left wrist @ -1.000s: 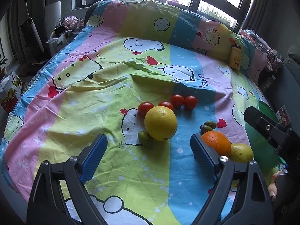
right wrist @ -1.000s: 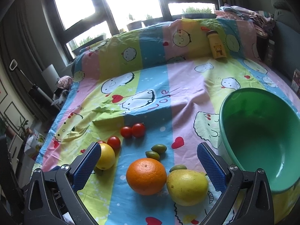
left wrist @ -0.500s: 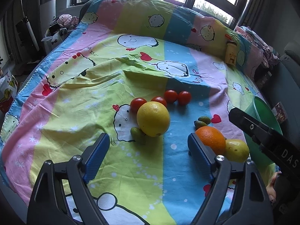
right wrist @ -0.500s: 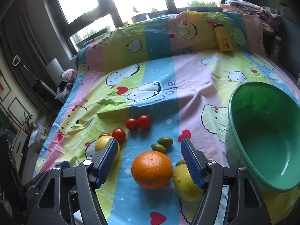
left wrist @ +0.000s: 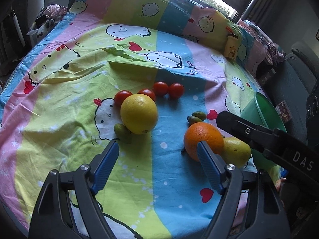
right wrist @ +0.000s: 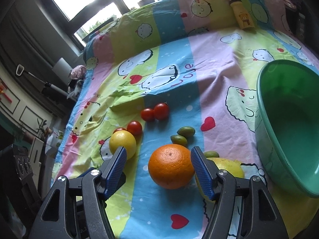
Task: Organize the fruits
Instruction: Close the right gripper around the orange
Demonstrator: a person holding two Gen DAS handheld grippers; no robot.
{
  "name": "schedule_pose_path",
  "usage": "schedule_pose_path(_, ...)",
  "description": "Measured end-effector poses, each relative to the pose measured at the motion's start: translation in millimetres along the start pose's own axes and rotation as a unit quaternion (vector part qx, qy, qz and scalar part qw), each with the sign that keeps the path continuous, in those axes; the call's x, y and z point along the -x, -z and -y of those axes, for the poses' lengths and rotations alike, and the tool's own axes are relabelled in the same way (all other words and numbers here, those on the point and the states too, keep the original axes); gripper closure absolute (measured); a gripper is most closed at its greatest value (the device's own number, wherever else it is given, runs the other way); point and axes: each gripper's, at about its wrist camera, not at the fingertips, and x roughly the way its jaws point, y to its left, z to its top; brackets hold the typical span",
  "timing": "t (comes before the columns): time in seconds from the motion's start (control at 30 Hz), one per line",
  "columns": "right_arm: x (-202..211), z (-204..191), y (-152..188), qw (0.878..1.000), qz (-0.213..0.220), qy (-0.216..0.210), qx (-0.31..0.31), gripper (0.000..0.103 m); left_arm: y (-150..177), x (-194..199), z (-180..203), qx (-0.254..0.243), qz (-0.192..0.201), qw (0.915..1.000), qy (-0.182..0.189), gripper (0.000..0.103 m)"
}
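The right gripper (right wrist: 158, 160) has just narrowed its blue ribbed jaws and now frames the big round orange (right wrist: 171, 166), lined up at twelve o'clock from the wrist. There is a clear gap on the left side, and the right pad sits right at the fruit's edge, though I cannot tell if it touches. So it is open, not yet gripping. That narrowing reads as sizing up for a pick, and the orange looks like the first fruit bound for the wide green plastic basin (right wrist: 265, 119) at three o'clock.

The left gripper (left wrist: 157, 155) has been closing a little too, with nothing between its jaws, only the striped cartoon bedsheet (left wrist: 79, 91). The smooth yellow grapefruit-like fruit (left wrist: 139, 114) waits at about eleven o'clock from it.

The orange is bright and pebbly-skinned, resting on a blue stripe of the bed, touching or nearly touching a pale yellow-green citrus (right wrist: 229, 164) at its four o'clock. Small green oval fruits (right wrist: 179, 139) lie at its twelve, and four glossy red cherry tomatoes (right wrist: 154, 111) trail away at eleven. Nothing is in the basin yet.
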Motion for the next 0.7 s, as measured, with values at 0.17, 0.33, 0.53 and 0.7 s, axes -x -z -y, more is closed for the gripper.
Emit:
schedule_pose_path(0.17, -6, 4, -1, 1.000, -0.017, -0.016, -0.015, 0.049, 3, -8, 7, 0.002, -0.022, 0.9991, 0.037, 0.023)
schedule_pose_path(0.33, -10, 3, -3, 1.000, -0.022, -0.009, -0.014, 0.049, 5, -13, 14, 0.003, -0.036, 0.9963, 0.078, 0.023)
schedule_pose_path(0.53, -21, 7, -7, 0.999, -0.042, 0.004, -0.014, 0.049, 6, -18, 18, 0.013, -0.046, 0.9937, 0.102, 0.023)
schedule_pose_path(0.7, -24, 10, -16, 0.998, -0.056, 0.008, -0.004, 0.049, 6, -20, 20, 0.023, -0.047, 0.9916, 0.118, 0.026)
